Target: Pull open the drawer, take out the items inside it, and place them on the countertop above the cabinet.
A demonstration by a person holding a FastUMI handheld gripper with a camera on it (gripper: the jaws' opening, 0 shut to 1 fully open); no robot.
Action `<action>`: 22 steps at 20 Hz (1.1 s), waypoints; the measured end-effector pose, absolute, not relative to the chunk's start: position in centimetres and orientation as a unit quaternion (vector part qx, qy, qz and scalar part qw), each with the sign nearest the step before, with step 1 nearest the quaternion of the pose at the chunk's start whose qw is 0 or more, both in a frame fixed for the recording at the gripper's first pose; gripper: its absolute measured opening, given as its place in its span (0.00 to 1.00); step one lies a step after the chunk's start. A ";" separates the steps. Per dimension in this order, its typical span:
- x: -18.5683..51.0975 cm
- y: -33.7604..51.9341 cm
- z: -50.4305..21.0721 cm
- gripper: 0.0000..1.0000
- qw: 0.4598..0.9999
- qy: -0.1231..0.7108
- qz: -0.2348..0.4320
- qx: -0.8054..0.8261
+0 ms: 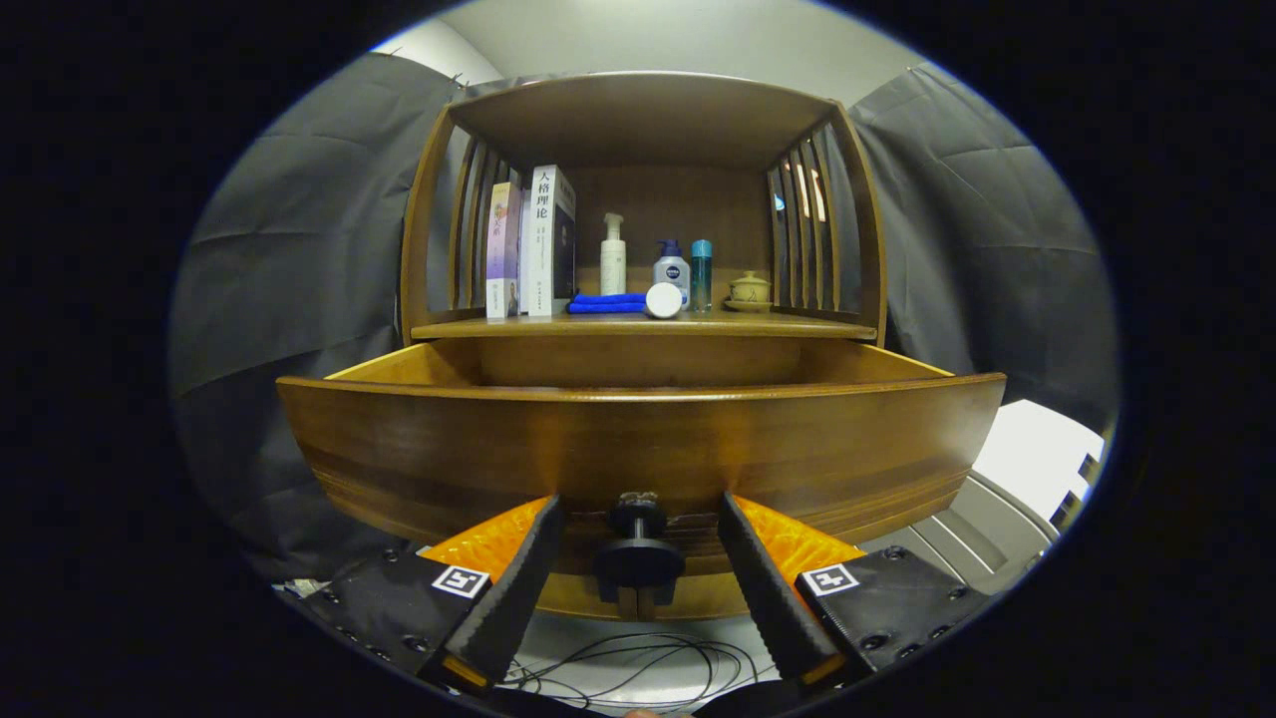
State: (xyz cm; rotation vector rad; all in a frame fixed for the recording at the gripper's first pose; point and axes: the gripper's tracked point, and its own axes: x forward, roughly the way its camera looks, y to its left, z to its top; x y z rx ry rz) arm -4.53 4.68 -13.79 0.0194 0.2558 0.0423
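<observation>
While I hold the gripper (638, 519) low in front of the cabinet (638, 110), its two black-padded fingers (513, 588) stand wide apart, one on either side of the dark drawer knob (638, 548), and neither pad touches it. The drawer (638, 449) is pulled out toward me; its curved wooden front fills the space just beyond the fingertips, and from this low angle I cannot tell what lies inside it.

Reading the countertop (797, 326) above the drawer from left to right: two upright books (528, 244) stand against the slatted left side; a folded blue cloth (606, 302) lies flat beside them; a white pump bottle (613, 257) stands behind the cloth; a white round lid or jar (663, 299) sits at the cloth's right end; a blue-capped bottle (672, 267) and a slim teal bottle (702, 274) stand just behind it; a small lidded ceramic cup (749, 290) rests on a saucer near the right slats.

Below the fingers, thin black cables (638, 668) loop on a pale floor.
</observation>
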 end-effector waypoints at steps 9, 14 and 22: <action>-0.2 5.0 -13.0 0.98 0.993 0.113 0.017 0.012; 2.6 5.4 -13.4 0.98 0.993 0.116 0.006 0.003; 7.4 5.4 -13.4 0.98 0.993 0.120 0.009 0.005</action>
